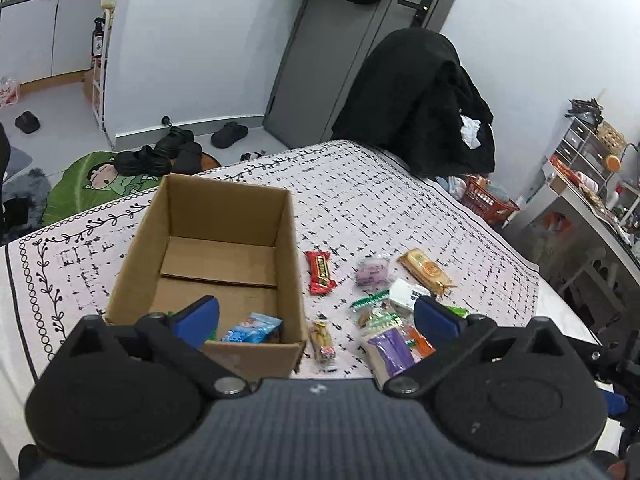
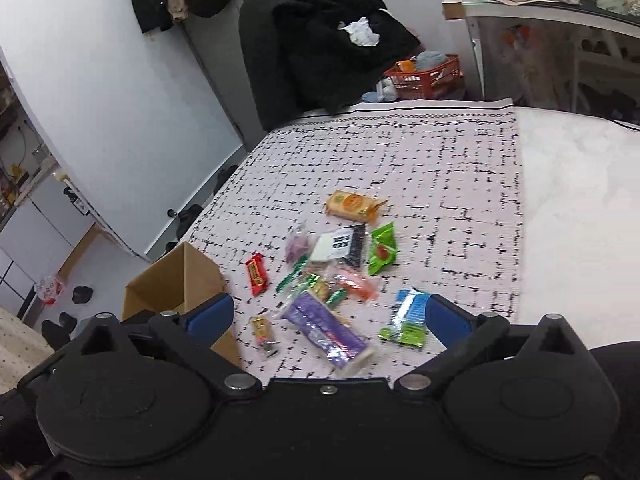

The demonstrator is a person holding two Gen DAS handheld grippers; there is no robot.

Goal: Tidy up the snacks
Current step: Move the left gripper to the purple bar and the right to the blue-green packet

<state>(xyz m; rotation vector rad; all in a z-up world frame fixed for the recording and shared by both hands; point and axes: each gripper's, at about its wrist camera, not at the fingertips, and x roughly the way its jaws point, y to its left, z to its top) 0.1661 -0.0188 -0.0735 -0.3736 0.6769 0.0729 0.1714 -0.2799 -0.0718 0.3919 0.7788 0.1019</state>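
One cardboard box (image 1: 224, 216); two grippers; many snack packets

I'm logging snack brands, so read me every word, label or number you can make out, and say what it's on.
No text here reads clearly.
red snack bar: gold panel with print, too blurred.
white packet: bold black print, unreadable.
orange biscuit pack: round logo, no legible words.
purple pack: lettering too small.
cardboard box: no print visible.
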